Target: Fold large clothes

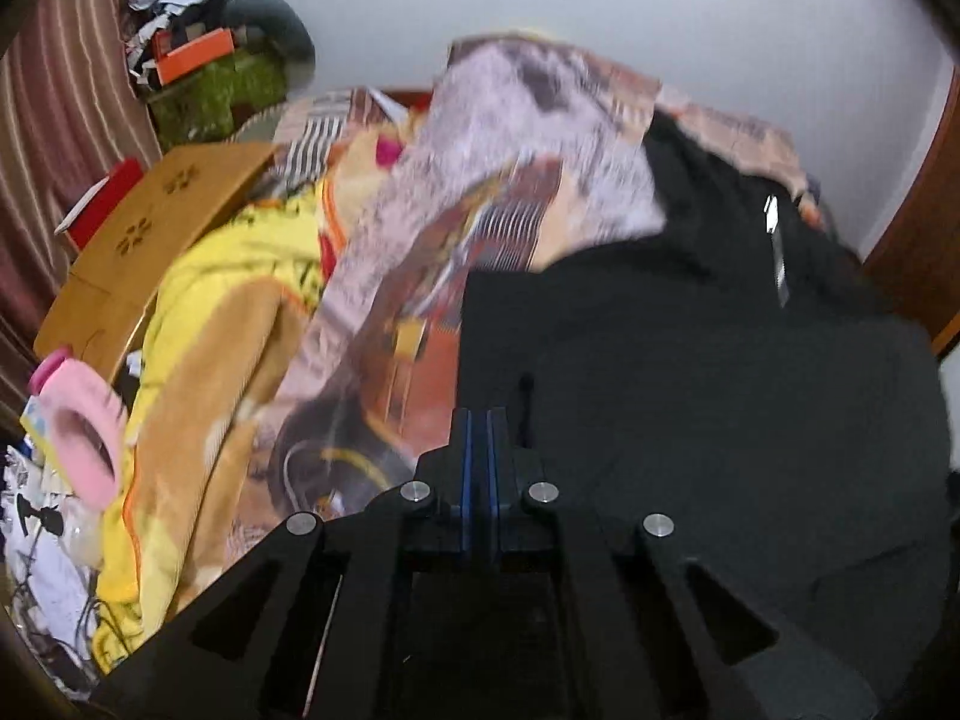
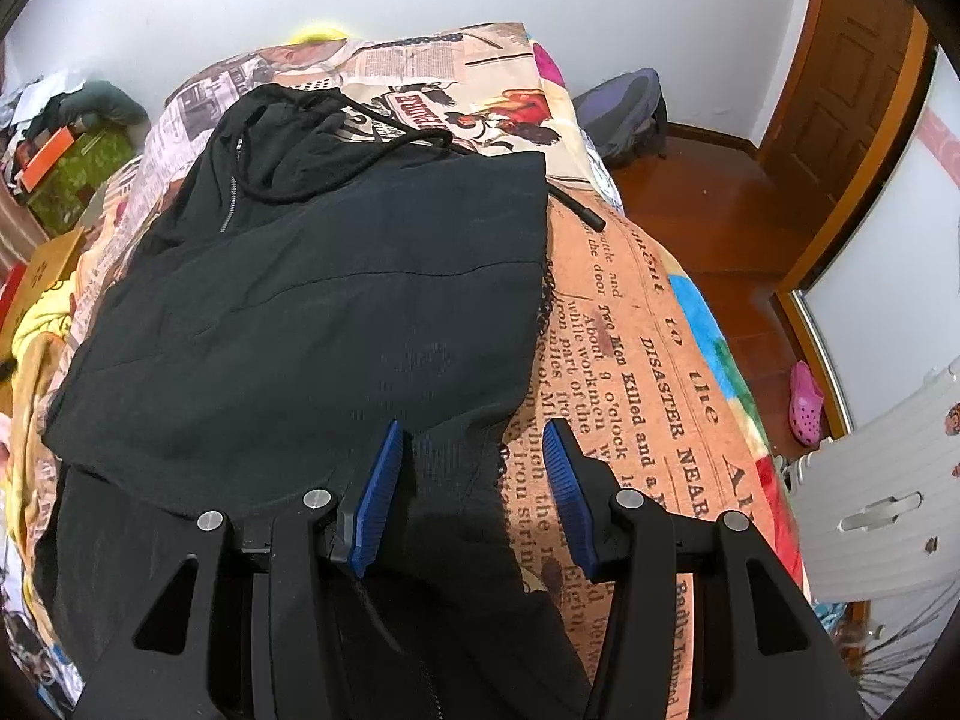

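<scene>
A black zip hoodie (image 2: 336, 300) lies partly folded on the bed, its upper part laid over the lower and its drawstring (image 2: 372, 162) loose near the hood. My right gripper (image 2: 477, 474) hovers open over the hoodie's right edge, one blue pad above the black cloth and the other above the bedspread, with nothing pinched. In the blurred left wrist view the hoodie (image 1: 690, 390) fills the right side. My left gripper (image 1: 480, 426) is shut at the hoodie's left edge, its blue pads pressed together. Whether cloth is caught between them I cannot tell.
A newspaper-print bedspread (image 2: 636, 360) covers the bed. A yellow blanket (image 1: 240, 276), a cardboard box (image 1: 162, 222) and a pink slipper (image 1: 84, 438) crowd the bed's left side. On the right are a wooden floor (image 2: 708, 216), a door (image 2: 858, 90), a backpack (image 2: 624, 114) and a white plastic chair (image 2: 882, 498).
</scene>
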The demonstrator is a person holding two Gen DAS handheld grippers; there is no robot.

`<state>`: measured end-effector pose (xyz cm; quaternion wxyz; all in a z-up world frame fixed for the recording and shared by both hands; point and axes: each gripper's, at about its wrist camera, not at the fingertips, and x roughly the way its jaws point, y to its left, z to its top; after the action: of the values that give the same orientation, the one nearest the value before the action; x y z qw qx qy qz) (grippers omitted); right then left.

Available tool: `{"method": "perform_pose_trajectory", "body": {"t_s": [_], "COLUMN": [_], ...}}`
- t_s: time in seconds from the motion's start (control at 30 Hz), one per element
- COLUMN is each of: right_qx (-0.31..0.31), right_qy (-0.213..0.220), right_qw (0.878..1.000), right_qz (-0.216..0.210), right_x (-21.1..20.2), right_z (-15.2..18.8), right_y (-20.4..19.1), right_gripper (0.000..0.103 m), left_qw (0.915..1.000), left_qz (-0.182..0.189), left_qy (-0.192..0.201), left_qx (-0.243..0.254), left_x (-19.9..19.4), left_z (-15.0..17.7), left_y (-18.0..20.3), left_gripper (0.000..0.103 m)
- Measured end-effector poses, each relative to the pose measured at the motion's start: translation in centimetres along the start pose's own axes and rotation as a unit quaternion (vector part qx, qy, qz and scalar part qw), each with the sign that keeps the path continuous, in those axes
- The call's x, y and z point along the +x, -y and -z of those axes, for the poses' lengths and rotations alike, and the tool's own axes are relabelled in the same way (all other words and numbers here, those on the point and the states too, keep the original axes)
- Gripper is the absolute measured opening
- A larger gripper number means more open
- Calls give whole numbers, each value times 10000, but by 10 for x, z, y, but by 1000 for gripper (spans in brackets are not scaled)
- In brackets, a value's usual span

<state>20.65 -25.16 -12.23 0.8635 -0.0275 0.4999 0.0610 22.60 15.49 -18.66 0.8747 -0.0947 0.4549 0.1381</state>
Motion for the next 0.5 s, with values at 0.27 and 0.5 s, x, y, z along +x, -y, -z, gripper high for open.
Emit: {"method": "perform_pose_trajectory", "body": {"t_s": [0.27,0.5], "right_qx": [-185,-304], "right_qy": [72,515], "right_qw": [9998,9980], "right_qz": [-29,-223], "right_x": [-4,-18], "right_z": [-12,-44], "right_y": [-9,-21], "right_gripper": [45,45], "left_qw": [9996,9981], "left_qz": [88,240], "left_qy": [-177,272], "left_qx": [177,494], "left_x": [-3,-25], "left_z": [2,-27], "left_y": [11,47], "left_gripper": [23,52]}}
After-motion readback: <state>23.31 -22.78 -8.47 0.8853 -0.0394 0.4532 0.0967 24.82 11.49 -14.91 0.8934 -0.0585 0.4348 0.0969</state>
